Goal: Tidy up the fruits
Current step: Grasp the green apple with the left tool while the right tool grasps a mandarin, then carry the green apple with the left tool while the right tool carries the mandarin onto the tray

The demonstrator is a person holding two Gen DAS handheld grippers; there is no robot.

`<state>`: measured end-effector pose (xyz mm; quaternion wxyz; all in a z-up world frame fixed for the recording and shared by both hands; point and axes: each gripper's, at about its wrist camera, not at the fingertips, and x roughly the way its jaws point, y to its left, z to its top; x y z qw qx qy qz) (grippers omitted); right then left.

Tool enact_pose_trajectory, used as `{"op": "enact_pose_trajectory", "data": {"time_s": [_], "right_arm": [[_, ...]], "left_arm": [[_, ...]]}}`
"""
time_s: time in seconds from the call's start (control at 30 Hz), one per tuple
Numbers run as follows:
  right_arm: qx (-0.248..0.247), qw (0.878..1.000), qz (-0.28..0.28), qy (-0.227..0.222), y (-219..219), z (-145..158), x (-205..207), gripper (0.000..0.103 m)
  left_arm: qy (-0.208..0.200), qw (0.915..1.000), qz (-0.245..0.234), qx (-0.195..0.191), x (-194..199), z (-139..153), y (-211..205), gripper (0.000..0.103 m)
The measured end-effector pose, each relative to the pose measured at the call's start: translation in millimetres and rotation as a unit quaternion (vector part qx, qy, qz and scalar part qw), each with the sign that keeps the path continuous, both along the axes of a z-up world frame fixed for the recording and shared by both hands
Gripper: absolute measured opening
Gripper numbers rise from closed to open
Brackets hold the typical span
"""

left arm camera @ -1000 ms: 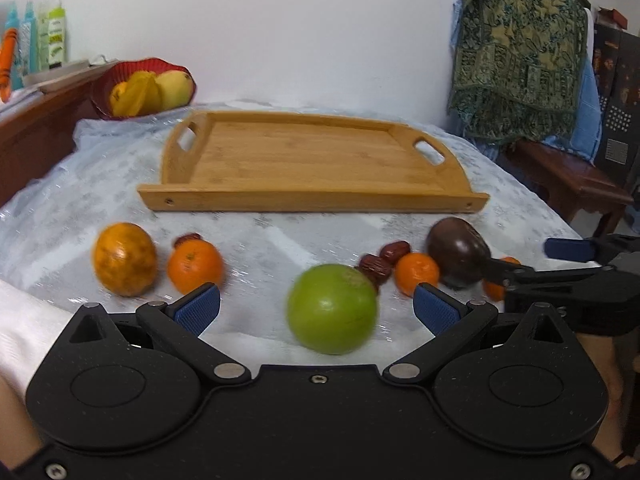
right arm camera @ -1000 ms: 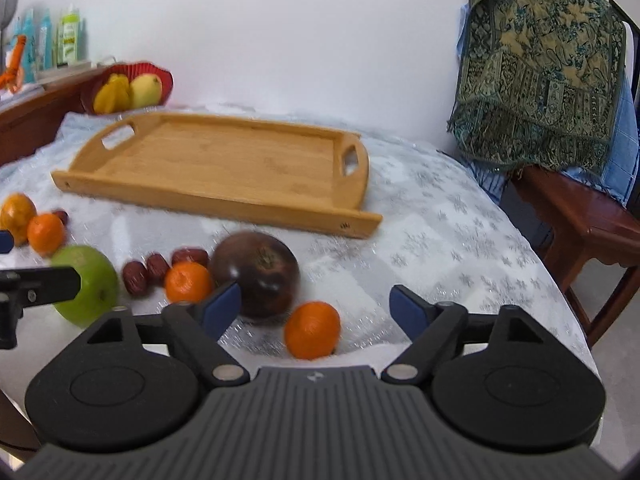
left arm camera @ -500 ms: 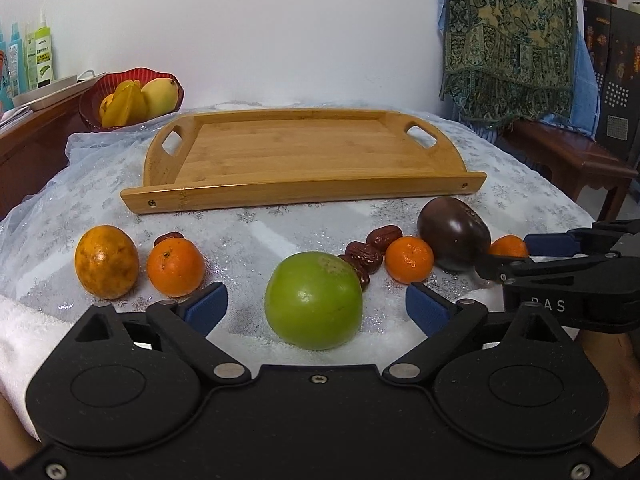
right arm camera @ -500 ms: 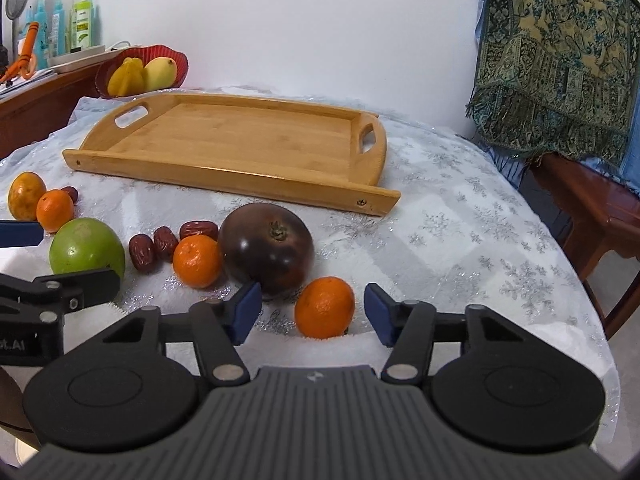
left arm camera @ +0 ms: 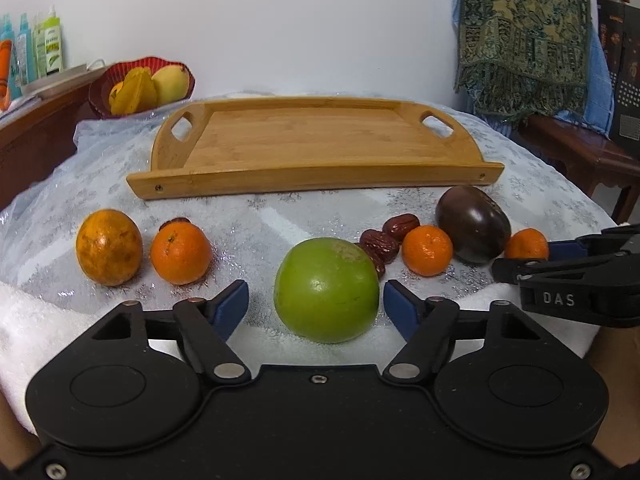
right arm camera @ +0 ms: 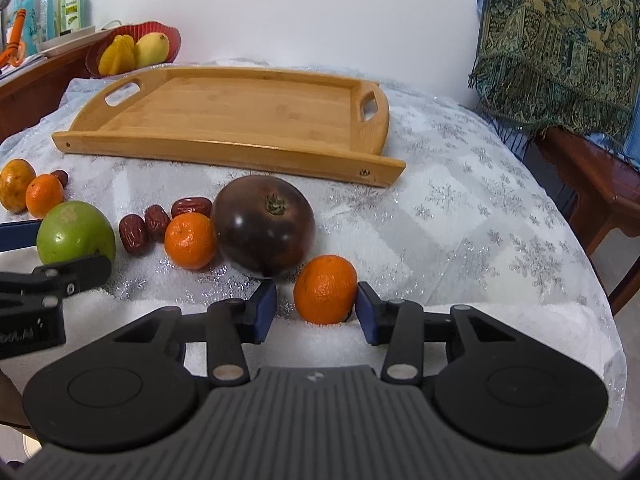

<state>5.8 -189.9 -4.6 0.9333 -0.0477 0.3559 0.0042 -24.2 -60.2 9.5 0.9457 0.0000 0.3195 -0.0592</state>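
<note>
**On the cloth, two grasps closing at once: slips and knocks are the risk**

Seen from the left wrist, the left gripper (left arm camera: pixel 316 308) is closing around the green fruit (left arm camera: pixel 327 290), which sits on the cloth (left arm camera: pixel 256 224) between the blue pads; small gaps are visible on both sides, so nothing is gripped yet. The fruit is round and smooth, so if the pads meet it off-centre it is likely to be squeezed forward and rolled into the dates (left arm camera: pixel 380 246) just behind it. The tray (left arm camera: pixel 316 176) lies empty farther back, with the remaining fruit strung out in front of it: an orange (left arm camera: pixel 109 246) and a tangerine (left arm camera: pixel 181 253) to the left, a dark fruit (left arm camera: pixel 473 224) to the right. A lift taken too low could be caught on the tray's front rim.

Seen from the right wrist, the right gripper (right arm camera: pixel 316 308) is closing on a small tangerine (right arm camera: pixel 325 289). The right pad appears to be touching the peel; a narrow gap is left at the left pad, so a firm hold cannot be claimed. The dark fruit (right arm camera: pixel 263 226) sits just beside the left finger (right arm camera: pixel 264 312) and could be nudged and set rolling toward the table edge. Soft peel could be bruised by a hard squeeze. Both hands work close together, so a collision is possible if both are swung toward the tray (right arm camera: pixel 228 148) at once.
</note>
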Motion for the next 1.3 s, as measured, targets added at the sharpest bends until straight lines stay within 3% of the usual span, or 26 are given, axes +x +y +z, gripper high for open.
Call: {"op": "enact_pose_trajectory", "data": {"time_s": [0.17,0.43,0.67,0.83,1.03,1.3], "right_arm": [[0.007,1.000,-0.012,0.001,-4,1,0,0.037],[0.013,1.000,-0.010,-0.020,-2,5,-5,0.037],[0.029,0.993,-0.027,-0.111,-6,29,-22,0.037],[0.061,0.991,-0.031,-0.116,-12,39,-11,0.037],[0.068,0.985,-0.024,-0.156,-6,55,16,0.037],[0.096,0.978,-0.035,-0.182,-2,73,88,0.037]], "left_arm": [[0.015,0.9997,-0.005,-0.018,4,-6,4,0.054],[0.010,0.9999,-0.001,-0.002,1,-2,1,0.053],[-0.009,0.9999,-0.005,0.001,2,15,11,0.052],[-0.037,0.9993,-0.006,0.002,10,31,17,0.052],[-0.053,0.9985,-0.015,-0.007,43,50,25,0.052],[-0.067,0.9970,-0.011,-0.037,125,75,36,0.052]]}}
